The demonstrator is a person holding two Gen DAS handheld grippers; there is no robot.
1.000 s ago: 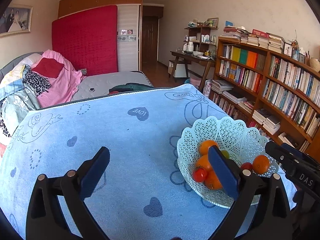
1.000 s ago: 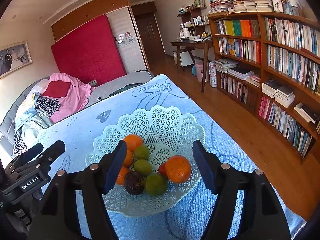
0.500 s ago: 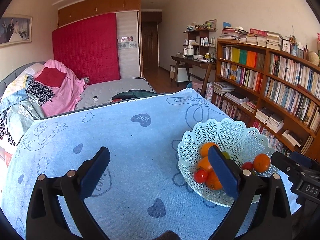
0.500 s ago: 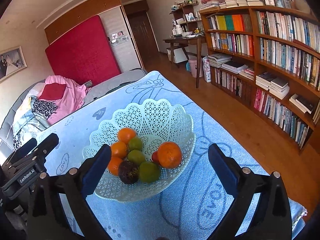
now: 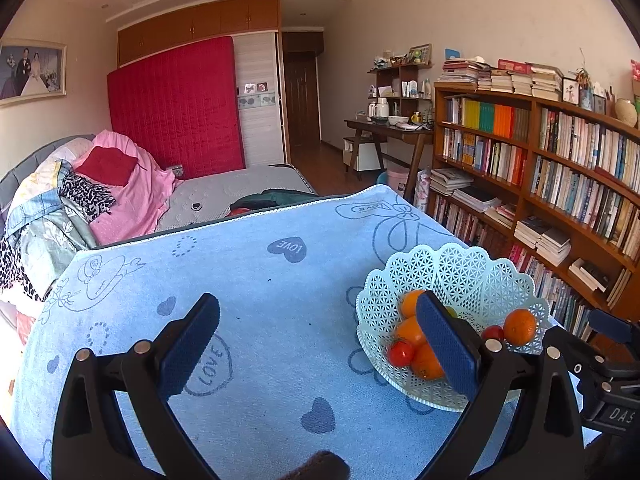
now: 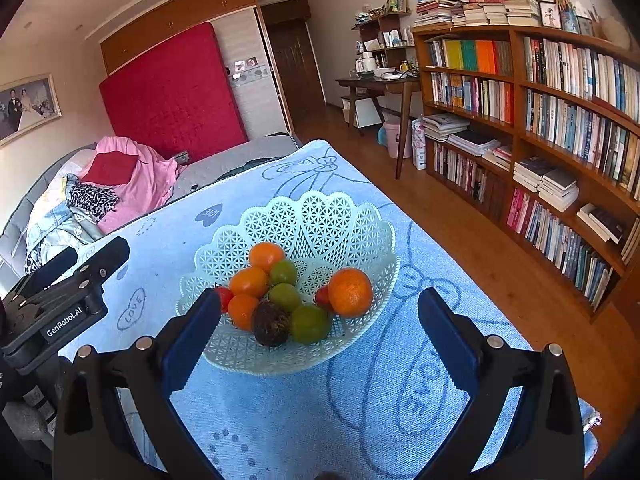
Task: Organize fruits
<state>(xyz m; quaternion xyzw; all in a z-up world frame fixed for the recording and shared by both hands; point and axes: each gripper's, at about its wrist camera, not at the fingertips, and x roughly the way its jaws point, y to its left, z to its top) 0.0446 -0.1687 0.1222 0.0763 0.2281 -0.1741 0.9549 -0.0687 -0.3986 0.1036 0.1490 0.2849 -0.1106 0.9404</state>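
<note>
A pale green lattice basket (image 6: pixel 320 216) (image 5: pixel 472 264) stands on the blue towel-covered table (image 6: pixel 360 380) near its right edge. In it lie several oranges, among them a large one (image 6: pixel 350 292) (image 5: pixel 519 326) at the right, green fruits (image 6: pixel 310 323), a dark brown fruit (image 6: pixel 271 323) and small red tomatoes (image 5: pixel 400 354). My right gripper (image 6: pixel 318 338) is open, hanging just short of the basket's near rim with nothing between its jaws. My left gripper (image 5: pixel 318 340) is open over the bare towel, left of the basket, its right finger (image 5: pixel 446 346) overlapping the fruit in view.
A bookcase (image 6: pixel 560 128) full of books lines the right wall past a strip of wooden floor (image 6: pixel 460 240). A bed with piled clothes (image 5: pixel 100 200) lies beyond the table's far edge. A desk (image 5: pixel 392 136) stands at the back.
My right gripper's jaws spread from around the large orange to wide open and drew back from the basket, leaving the orange lying in it. The left gripper barely shifted.
</note>
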